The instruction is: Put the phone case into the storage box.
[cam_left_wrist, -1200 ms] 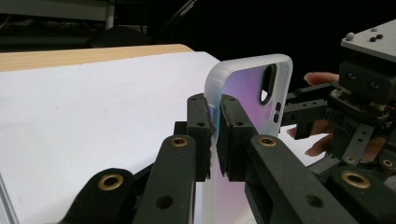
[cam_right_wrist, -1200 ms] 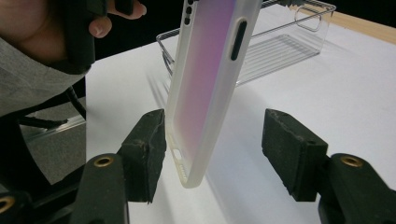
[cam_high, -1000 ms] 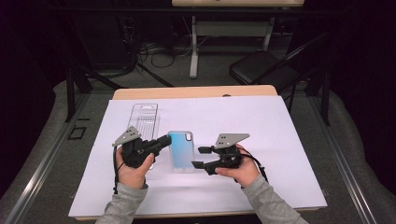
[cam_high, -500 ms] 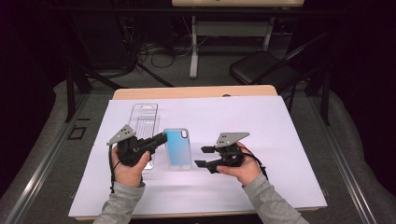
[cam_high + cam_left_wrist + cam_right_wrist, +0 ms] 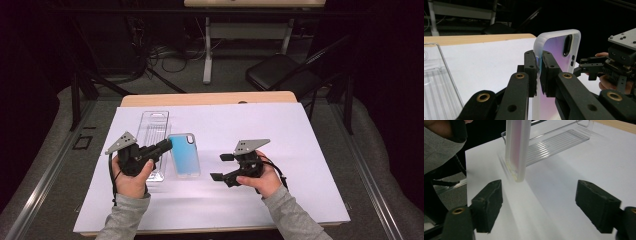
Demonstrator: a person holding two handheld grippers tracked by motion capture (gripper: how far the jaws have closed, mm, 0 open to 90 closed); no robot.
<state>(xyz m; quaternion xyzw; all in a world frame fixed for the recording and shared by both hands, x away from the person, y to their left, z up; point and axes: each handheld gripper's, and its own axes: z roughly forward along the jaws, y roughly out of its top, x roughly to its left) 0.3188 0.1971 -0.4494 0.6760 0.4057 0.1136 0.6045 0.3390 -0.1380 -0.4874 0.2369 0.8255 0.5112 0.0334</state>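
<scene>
On the white-covered table [image 5: 300,150], near its middle: phone case [image 5: 184,155] is clamped at one long edge by the left tool [image 5: 162,146] | right tool [image 5: 218,167] has just been opened, jaws wide apart, nothing gripped, held just beside the case | clear plastic tray [image 5: 152,130] is lying just beyond

No text, label, brand, number or sign can be read on anything here.
</scene>
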